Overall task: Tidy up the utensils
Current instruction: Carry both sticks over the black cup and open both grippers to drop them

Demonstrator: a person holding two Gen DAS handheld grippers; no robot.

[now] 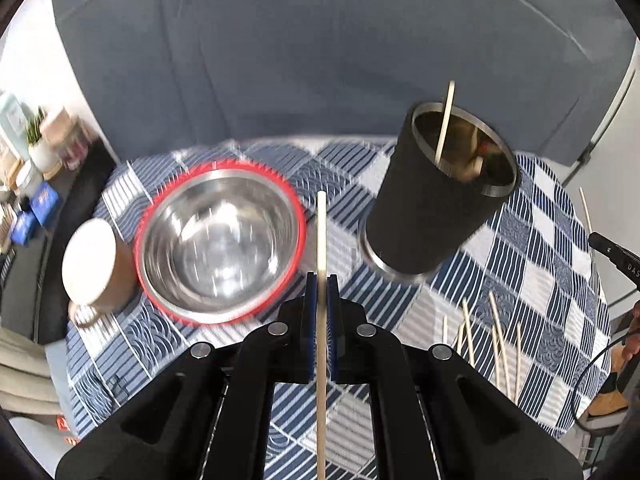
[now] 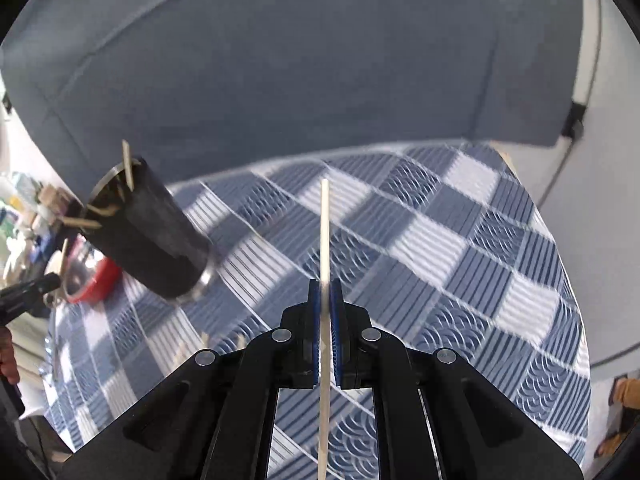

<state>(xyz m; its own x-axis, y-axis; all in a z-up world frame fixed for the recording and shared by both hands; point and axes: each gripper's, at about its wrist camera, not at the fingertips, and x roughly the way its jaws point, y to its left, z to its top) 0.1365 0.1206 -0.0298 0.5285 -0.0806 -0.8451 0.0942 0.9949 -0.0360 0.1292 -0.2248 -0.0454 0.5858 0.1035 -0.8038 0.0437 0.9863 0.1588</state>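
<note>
where the left wrist view looks down past its own black frame, the left gripper [image 1: 321,280] has its blue-padded jaws clenched on a pale wooden chopstick [image 1: 321,236], which runs straight up the middle of the picture and pokes out beyond the tips. under it lies a surface covered by a blue and white checked cloth [image 1: 532,240]. to the left of the held stick sits a steel bowl with a red rim [image 1: 220,244], and just beside that, further left, a brown paper cup [image 1: 96,268] with a white inside. to the far right of the stick stands a dark cylindrical holder [image 1: 432,216] with a metal lip; one chopstick leans out of its mouth and other pieces show inside, too dim to name. near the right edge several loose chopsticks [image 1: 496,340] lie on the cloth. the tip of the other tool shows at the right border. a grey sofa [image 1: 320,60] fills the far side.

in the right wrist view, the right gripper [image 2: 326,284] likewise has its jaws clamped on a second chopstick [image 2: 325,232], upright in the centre of the frame. the dark holder [image 2: 148,228] appears at the left, with sticks jutting from its mouth. the red-rimmed bowl [image 2: 88,276] is partly hidden behind it at the far left. the checked cloth [image 2: 480,260] spreads bare to the right, and ends of loose sticks [image 2: 208,344] peek out beside the tool's frame.
</note>
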